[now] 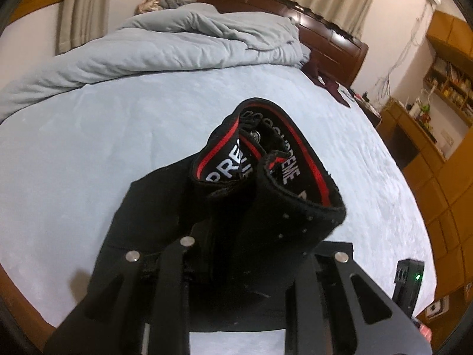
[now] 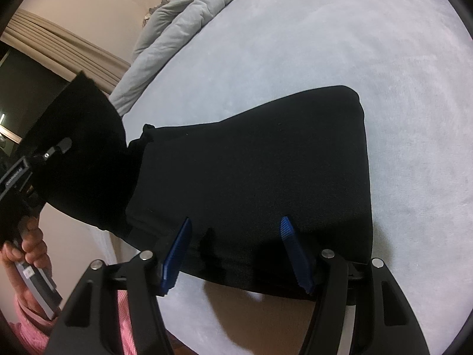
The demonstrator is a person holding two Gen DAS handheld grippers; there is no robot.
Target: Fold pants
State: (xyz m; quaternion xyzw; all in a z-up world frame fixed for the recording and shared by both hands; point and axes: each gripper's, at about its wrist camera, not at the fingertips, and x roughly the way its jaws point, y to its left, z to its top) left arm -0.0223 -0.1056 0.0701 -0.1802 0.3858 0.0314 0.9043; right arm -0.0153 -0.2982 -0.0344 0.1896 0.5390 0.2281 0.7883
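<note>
Black pants [image 2: 251,162] lie partly folded on the pale blue bed [image 2: 354,44]. My left gripper [image 1: 245,254] is shut on the waistband end of the pants [image 1: 266,177] and holds it lifted off the bed; the red-striped inner band with white lettering faces the camera. Its fingertips are hidden in the cloth. In the right wrist view the lifted end [image 2: 85,159] hangs at the left by the left gripper. My right gripper [image 2: 236,230] is open and empty, its blue pads [image 2: 177,248] just above the near edge of the flat part.
A rumpled grey-blue duvet [image 1: 165,41] lies at the head of the bed by a dark wooden headboard [image 1: 325,32]. Wooden shelves and a desk [image 1: 428,112] stand at the right. A small black device with a green light [image 1: 409,281] sits near the bed's edge.
</note>
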